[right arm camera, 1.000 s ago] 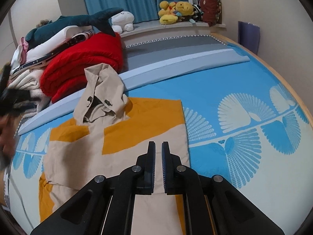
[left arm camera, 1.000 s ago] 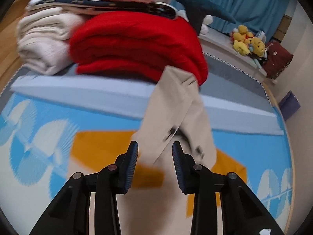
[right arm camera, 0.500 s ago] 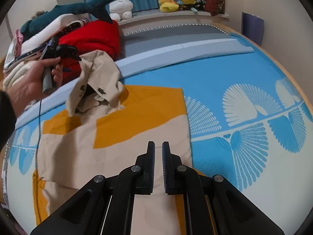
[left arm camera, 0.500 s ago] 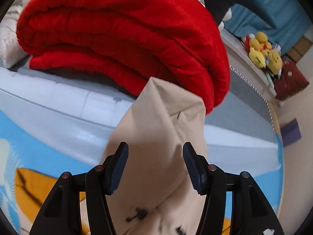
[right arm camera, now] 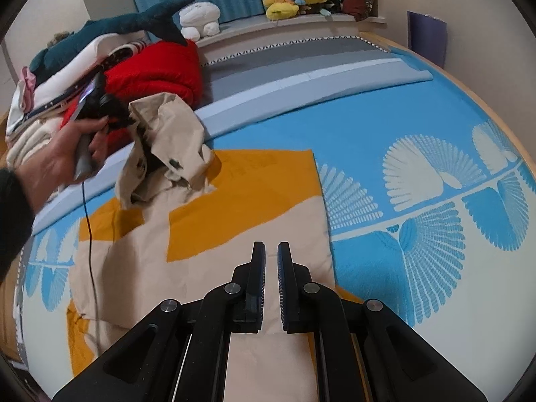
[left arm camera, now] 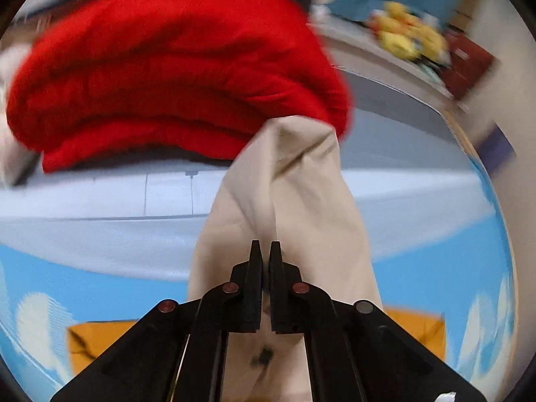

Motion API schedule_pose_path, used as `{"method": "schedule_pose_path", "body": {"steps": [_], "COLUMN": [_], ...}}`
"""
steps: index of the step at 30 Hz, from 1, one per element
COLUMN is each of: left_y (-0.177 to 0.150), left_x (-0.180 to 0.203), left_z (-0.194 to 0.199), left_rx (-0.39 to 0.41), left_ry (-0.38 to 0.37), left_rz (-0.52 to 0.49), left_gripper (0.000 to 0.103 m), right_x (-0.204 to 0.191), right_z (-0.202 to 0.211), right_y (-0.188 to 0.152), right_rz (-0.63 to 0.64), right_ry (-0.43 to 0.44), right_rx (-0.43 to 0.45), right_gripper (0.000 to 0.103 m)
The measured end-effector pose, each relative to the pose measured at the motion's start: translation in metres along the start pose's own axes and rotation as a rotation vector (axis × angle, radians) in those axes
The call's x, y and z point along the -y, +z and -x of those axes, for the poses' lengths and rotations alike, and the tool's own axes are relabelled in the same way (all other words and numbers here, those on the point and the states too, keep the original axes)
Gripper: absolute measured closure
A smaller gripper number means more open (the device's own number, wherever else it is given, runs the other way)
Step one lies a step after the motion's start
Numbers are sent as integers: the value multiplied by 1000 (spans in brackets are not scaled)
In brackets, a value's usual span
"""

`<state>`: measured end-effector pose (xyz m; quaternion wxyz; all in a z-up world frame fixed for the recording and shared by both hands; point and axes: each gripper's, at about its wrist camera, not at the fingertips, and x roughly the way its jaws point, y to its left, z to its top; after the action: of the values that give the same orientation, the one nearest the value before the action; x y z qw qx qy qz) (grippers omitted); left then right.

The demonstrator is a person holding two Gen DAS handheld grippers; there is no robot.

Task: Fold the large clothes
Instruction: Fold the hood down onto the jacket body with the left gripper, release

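Coat [right arm camera: 207, 264]: a beige garment lying mostly flat on my blue fan-patterned bedspread [right arm camera: 385, 140], its body running from under my right gripper away toward the grey band of bedding.
Raised end: the far part (collar or sleeve, I cannot tell which) [left arm camera: 294, 181] stands up in a crumpled peak just in front of the red blanket [left arm camera: 167, 67].
Left gripper [left arm camera: 265, 251]: jaws closed tight on a ridge of that raised cloth.
Right gripper [right arm camera: 271, 254]: jaws nearly together over the flat near end; whether they pinch any fabric I cannot tell.
Risk: my pinch is thin, so a quick pull could let the cloth slip out, or drag the flat body askew.
Long axis: near to far, leaning left.
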<state>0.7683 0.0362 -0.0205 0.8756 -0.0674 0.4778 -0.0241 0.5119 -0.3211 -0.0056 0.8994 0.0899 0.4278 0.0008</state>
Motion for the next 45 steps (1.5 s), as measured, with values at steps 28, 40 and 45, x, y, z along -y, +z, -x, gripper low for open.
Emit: {"method": "schedule_pose_path", "body": {"steps": [28,40,45], "left_y": [-306,-309,-288], "left_x": [-127,-141,-123], "left_z": [112,86,148], "left_rx": [-163,-146,-11], "left_ry": [-260,-402,-338], "left_rz": [570,712,564], "left_gripper": [65,96,98], "right_x": [-68,-77,-66], "right_z": [-68,-86,-46], "right_y": [-27,-38,-57], "right_rz": [-232,-287,-374], "right_ry": [379,512,477], "right_rx": [-149,-68,-35], "right_gripper": [52,102,102]}}
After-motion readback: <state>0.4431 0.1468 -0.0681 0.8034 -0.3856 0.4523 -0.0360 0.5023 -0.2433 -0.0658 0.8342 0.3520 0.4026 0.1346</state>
